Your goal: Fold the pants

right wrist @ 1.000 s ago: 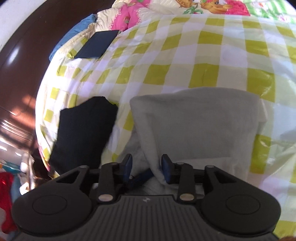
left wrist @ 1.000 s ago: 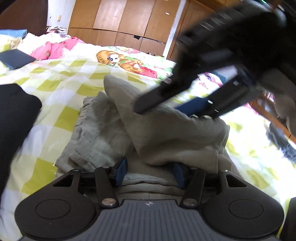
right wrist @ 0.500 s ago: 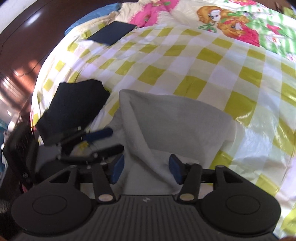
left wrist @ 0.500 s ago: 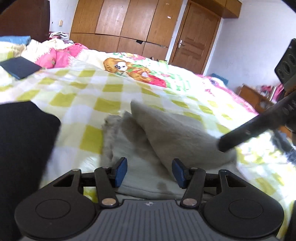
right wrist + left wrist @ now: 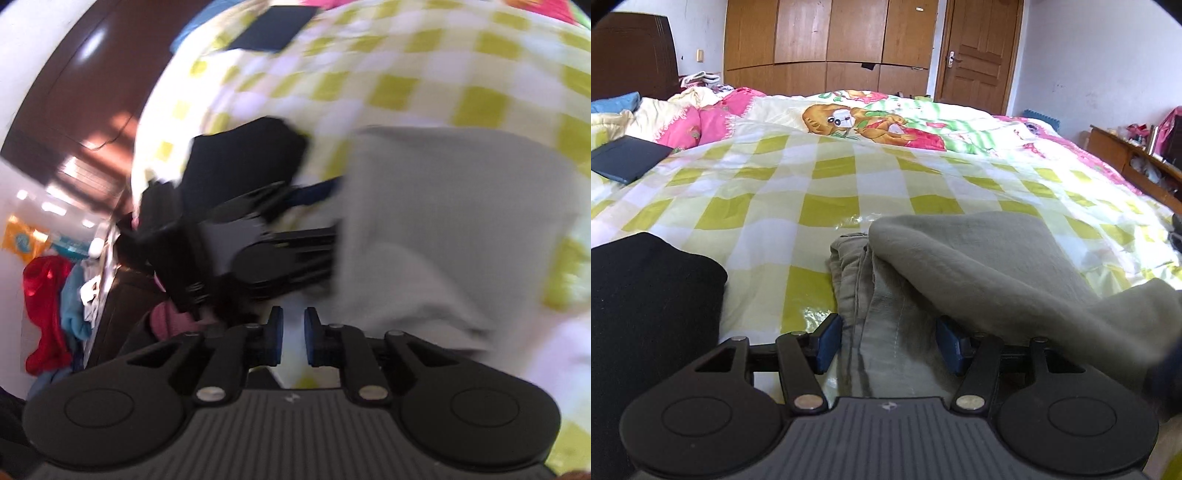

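The grey pants point(image 5: 960, 266) are straddled by the left gripper point(image 5: 888, 345), its jaws held apart, unclamped. The right gripper point(image 5: 293, 341), jaws just narrowed to a slit and apparently empty, is seen blurred, with the pants at two o'clock.

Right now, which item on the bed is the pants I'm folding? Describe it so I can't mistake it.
Find the bed with the yellow-check cover. At its near edge lies a grey-green folded bundle, the pants, between the left gripper's fingers. The cloth to its left is black and the flat pad near the pillows is dark blue.
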Available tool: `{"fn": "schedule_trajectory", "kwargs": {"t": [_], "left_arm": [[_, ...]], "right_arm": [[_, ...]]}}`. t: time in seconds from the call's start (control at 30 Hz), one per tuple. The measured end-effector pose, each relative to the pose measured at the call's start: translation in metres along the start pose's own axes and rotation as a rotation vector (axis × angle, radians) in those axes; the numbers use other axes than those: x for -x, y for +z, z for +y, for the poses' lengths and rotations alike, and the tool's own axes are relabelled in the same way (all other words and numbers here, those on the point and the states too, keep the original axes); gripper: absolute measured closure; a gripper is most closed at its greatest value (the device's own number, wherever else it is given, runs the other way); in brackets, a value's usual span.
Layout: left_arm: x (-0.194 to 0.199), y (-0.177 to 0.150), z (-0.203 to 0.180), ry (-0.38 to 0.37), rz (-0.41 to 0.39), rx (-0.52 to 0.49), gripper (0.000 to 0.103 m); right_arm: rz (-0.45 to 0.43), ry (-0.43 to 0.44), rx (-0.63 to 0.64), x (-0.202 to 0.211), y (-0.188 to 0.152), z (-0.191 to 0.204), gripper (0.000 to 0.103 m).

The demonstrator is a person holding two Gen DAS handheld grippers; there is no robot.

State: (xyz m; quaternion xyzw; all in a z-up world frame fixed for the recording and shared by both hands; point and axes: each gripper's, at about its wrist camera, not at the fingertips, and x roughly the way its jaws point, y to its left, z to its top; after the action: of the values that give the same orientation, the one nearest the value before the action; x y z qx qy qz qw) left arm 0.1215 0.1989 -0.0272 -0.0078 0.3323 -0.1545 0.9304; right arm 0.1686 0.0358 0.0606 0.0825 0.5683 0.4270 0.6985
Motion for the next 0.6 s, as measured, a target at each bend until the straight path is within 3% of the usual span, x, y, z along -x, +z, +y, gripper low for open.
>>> {"fn": "schedule_trajectory", "kwargs": {"t": [0.13, 0.27, 0.37, 0.5, 0.6], "left_arm": [[0.007, -0.003, 0.006, -0.008, 0.001, 0.004, 0.034], [0.01, -0.008, 0.009, -0.04, -0.011, 0.026, 0.034], [0.012, -0.006, 0.009, -0.042, -0.008, 0.022, 0.034], [0.023, -0.001, 0.018, -0.066, -0.013, 0.054, 0.034], [0.023, 0.007, 0.021, -0.066, -0.009, 0.069, 0.034]], "right_arm": [[0.02, -0.031, 0.086, 0.007, -0.006, 0.024, 0.085], [-0.114, -0.302, 0.32, 0.04, -0.019, 0.048, 0.037], [-0.073, -0.417, 0.389, 0.036, -0.026, 0.046, 0.035], [-0.045, -0.409, 0.43, 0.029, -0.034, 0.043, 0.035], [-0.001, -0.447, 0.556, 0.019, -0.043, 0.043, 0.035]]}}
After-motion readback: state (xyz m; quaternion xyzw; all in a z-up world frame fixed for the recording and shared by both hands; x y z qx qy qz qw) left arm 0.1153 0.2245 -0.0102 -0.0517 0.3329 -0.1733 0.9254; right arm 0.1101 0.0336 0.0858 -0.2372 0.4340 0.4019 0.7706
